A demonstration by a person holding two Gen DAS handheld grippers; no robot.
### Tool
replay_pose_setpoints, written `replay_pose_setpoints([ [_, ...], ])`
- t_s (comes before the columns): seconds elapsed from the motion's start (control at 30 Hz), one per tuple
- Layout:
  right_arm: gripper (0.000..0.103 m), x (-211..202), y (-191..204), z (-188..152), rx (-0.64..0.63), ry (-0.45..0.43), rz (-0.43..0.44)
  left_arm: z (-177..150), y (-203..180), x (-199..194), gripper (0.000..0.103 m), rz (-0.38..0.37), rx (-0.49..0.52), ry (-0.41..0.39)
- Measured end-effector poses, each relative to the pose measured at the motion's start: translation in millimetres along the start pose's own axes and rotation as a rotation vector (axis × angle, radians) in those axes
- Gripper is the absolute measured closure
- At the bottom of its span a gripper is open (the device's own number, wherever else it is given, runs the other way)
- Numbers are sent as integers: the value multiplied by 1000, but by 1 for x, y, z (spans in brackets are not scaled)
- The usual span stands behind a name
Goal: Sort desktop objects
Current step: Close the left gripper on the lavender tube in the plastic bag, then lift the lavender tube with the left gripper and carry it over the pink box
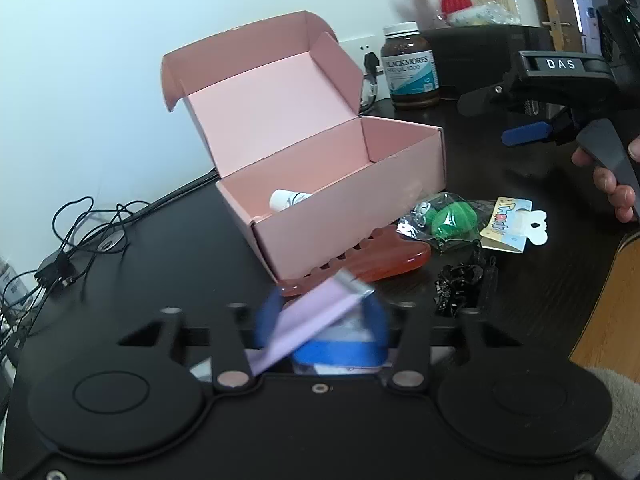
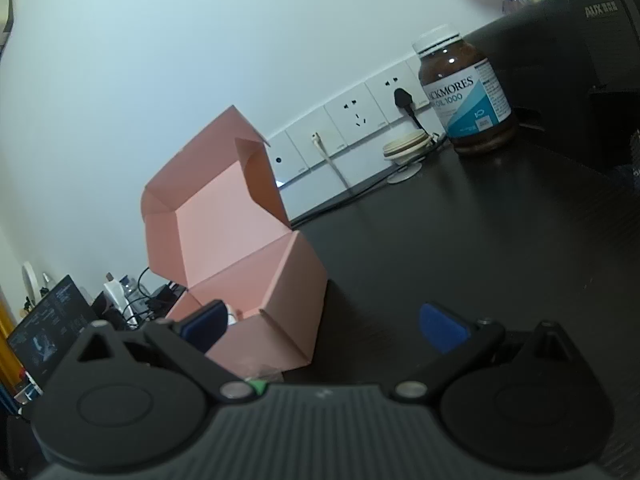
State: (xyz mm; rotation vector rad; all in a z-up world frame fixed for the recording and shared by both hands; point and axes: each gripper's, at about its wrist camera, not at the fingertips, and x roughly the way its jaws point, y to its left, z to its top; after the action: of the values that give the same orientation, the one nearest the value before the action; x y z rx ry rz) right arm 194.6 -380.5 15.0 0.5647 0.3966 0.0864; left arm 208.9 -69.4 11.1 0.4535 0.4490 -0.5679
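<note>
Left tool (image 1: 320, 320) at lower centre of left wrist view, blue fingers clamped on lilac tube (image 1: 308, 320), tube blurred. Pink box (image 1: 348, 216) mid-frame on black desk (image 1: 180, 264), lid up, white item (image 1: 288, 199) inside. Right of box: orange comb (image 1: 384, 260), green packet (image 1: 452, 218), black clip (image 1: 460, 284). Right tool (image 2: 324, 326) low in its own view, fingers wide apart, nothing between. Brown bottle (image 2: 468, 96) upper right.

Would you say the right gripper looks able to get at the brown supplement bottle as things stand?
Probably yes. The right gripper is open and holds nothing, and bare dark tabletop lies between it and the brown supplement bottle, which stands upright by the wall. The pink box sits off to the side.
</note>
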Motion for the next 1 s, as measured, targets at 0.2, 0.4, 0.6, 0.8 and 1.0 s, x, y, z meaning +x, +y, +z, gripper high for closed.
replay_pose_setpoints([
  [0.2,1,-1,0,0,-3,-2,1,0,3,-5,84,24,-34,-16],
  [0.4,1,1,-1,0,8,8,-11,1,13,-13,93,56,-115,-65],
  [0.6,1,2,1,0,-1,10,-34,9,26,-21,98,66,-214,-119],
  [0.8,1,0,2,-1,-7,-2,-50,19,26,-32,98,97,-233,-190],
  [1.0,1,2,3,-1,-9,10,-53,25,29,-36,98,104,-270,-223],
])
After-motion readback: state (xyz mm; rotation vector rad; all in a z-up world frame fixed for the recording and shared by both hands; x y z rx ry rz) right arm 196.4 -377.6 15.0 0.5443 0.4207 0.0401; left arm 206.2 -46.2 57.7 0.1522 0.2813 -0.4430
